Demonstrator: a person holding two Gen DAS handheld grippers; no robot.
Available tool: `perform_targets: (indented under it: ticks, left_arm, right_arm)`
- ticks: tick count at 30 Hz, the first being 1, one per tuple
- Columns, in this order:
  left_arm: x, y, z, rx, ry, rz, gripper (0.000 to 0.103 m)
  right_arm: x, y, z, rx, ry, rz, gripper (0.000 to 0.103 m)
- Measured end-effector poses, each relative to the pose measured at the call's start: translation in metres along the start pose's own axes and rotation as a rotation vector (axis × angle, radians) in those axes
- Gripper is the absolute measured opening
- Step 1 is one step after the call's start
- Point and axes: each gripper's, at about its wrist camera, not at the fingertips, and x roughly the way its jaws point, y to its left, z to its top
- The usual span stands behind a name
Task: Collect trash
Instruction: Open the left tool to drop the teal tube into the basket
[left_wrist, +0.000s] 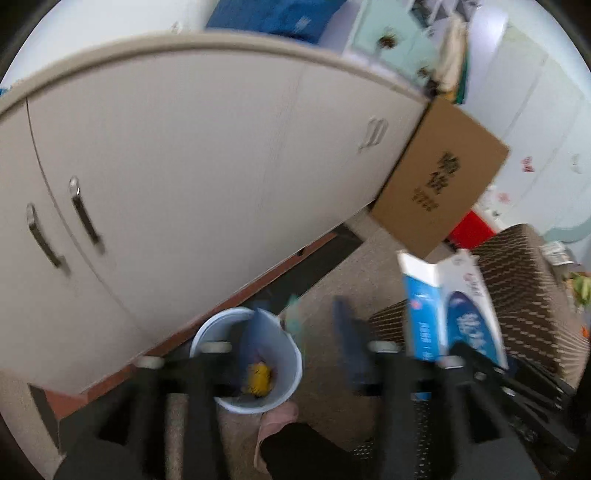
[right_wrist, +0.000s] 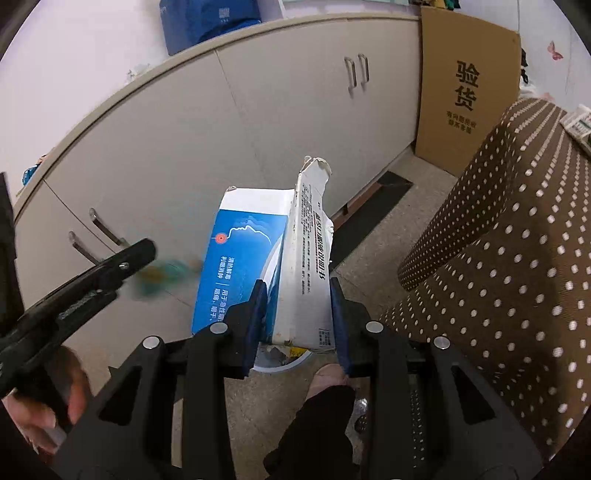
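A: Down on the floor, the white bin (left_wrist: 246, 360) sits just off the cabinet (left_wrist: 192, 155), with something yellow (left_wrist: 259, 378) lying in its bottom.

B: And around it?

A: Cardboard box (right_wrist: 465, 88) leaning at the cabinet's end, a brown polka-dot cover (right_wrist: 517, 266) to the right, a slippered foot (left_wrist: 275, 428) beside the bin.

B: The jaws?

A: Left gripper (left_wrist: 295, 328) hangs over the bin, jaws apart, gripping nothing; a blurred teal scrap (right_wrist: 162, 277) is loose in the air at its tip. Right gripper (right_wrist: 297, 314) is clamped on the torn blue-and-white carton (right_wrist: 258, 258), upright between its blue pads (right_wrist: 258, 306), above the bin's rim.
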Motion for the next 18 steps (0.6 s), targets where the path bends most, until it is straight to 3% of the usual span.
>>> perform_targets:
  ticks: [7, 18]
  left_arm:
    - [0.004, 0.004, -0.011, -0.001, 0.019, 0.032, 0.062]
    - [-0.01, 0.006, -0.014, -0.004, 0.005, 0.018, 0.065]
  right_arm:
    - [0.01, 0.004, -0.004, 0.002, 0.022, 0.003, 0.034]
    - [0.008, 0.015, -0.004, -0.01, 0.019, 0.011, 0.034]
